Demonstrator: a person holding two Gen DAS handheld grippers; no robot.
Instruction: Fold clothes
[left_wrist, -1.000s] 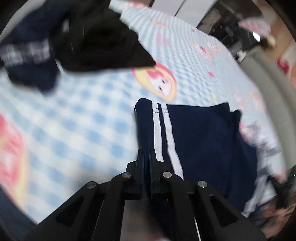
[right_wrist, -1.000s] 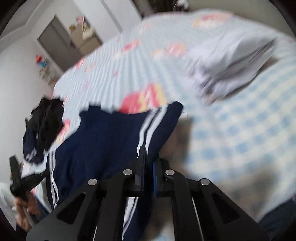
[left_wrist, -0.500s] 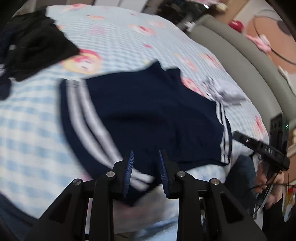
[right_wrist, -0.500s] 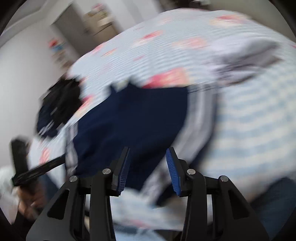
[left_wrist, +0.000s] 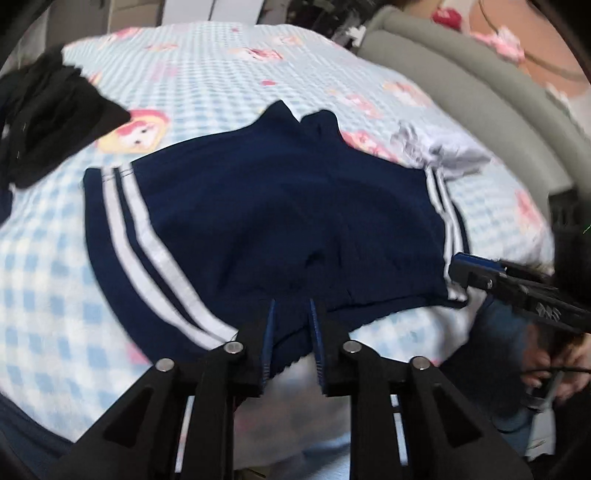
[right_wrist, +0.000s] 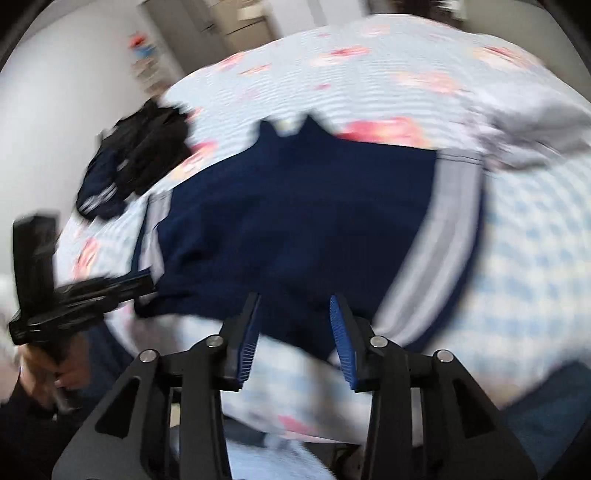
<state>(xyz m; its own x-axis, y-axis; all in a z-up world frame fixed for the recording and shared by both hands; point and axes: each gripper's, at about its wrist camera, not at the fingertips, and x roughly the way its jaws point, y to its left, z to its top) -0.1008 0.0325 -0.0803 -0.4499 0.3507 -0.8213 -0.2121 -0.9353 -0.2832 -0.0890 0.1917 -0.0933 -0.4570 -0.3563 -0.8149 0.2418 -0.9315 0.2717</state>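
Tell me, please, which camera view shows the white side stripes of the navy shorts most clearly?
The left wrist view: the navy shorts lie sharp there, and both stripe pairs read as separate white lines. The right wrist view is motion-blurred, so its stripes smear into grey bands.

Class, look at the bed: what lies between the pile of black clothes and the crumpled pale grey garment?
The navy shorts with white side stripes lie spread flat between the black clothes and the grey garment, clearest in the left wrist view.

Navy shorts (left_wrist: 266, 206), white side stripes, spread flat on checked bedsheet (left_wrist: 221, 74), waistband nearest.
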